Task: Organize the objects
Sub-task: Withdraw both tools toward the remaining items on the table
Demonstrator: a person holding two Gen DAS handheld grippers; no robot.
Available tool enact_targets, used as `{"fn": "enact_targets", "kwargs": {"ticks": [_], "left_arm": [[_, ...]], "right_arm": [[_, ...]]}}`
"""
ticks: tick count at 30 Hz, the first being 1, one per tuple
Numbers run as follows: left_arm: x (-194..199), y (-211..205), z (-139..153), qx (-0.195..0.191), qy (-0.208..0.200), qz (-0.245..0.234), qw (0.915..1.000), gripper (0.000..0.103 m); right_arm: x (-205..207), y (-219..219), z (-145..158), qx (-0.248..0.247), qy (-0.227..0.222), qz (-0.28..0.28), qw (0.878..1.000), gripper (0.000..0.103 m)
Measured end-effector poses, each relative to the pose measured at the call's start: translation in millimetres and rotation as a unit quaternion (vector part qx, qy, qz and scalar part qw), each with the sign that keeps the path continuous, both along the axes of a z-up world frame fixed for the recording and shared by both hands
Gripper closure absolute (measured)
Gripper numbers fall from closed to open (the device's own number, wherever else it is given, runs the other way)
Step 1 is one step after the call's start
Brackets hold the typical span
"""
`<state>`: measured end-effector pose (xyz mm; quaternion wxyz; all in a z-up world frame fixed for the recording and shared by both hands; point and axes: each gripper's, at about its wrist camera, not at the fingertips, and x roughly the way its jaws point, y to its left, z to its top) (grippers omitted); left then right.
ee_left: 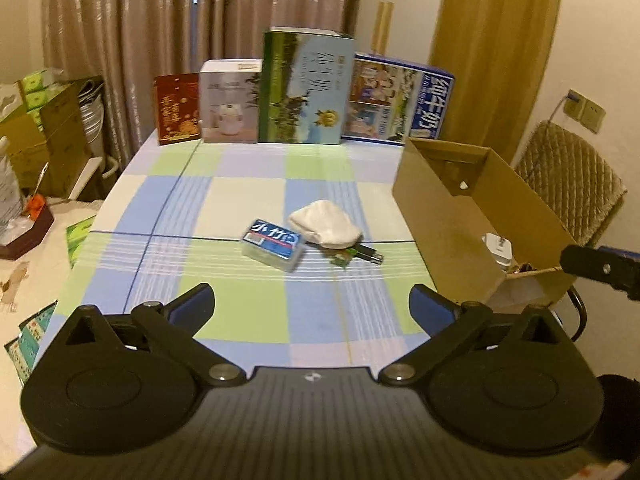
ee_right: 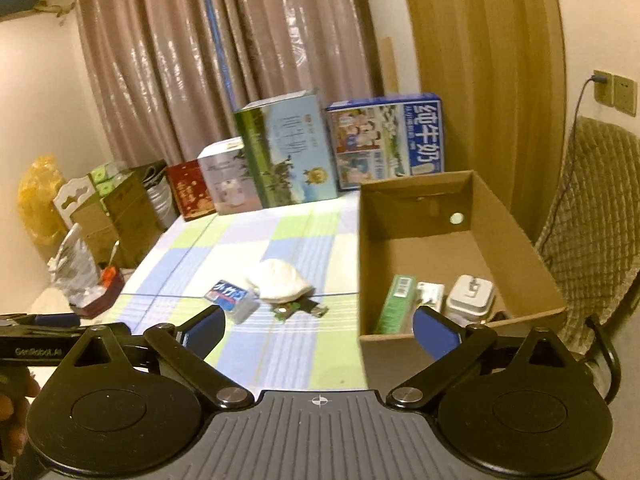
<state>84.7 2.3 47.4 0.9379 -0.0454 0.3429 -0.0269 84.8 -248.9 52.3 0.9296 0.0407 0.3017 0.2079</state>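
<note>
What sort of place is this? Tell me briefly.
Most likely a room in a home, used for storage too. A table with a checked cloth stands before long curtains, a padded chair beside it, and stacked cartons along the wall.

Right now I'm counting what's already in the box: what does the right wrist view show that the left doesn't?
Only the right view: a green packet and a small white item in the box.

Only the left view: the right gripper's tip.

Both: the white charger, plus the cloth, blue pack and dark stick on the table.
</note>
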Motion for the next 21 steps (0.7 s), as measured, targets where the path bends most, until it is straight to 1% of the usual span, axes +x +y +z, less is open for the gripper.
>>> {"fn": "enact_targets", "kwargs": {"ticks": [11,21], "left_arm": [[-13,21,-7,-0.008,0.004,0.021,0.9997,0.001],[-16,31,-13,-0.013,0.008,0.030,0.9994,0.001]], "right_arm": [[-16,20,-9,-0.013,0.004,0.024,1.000,0.003],[-18,36,-12,-0.018,0.005,0.040,0.999,0.003]]}}
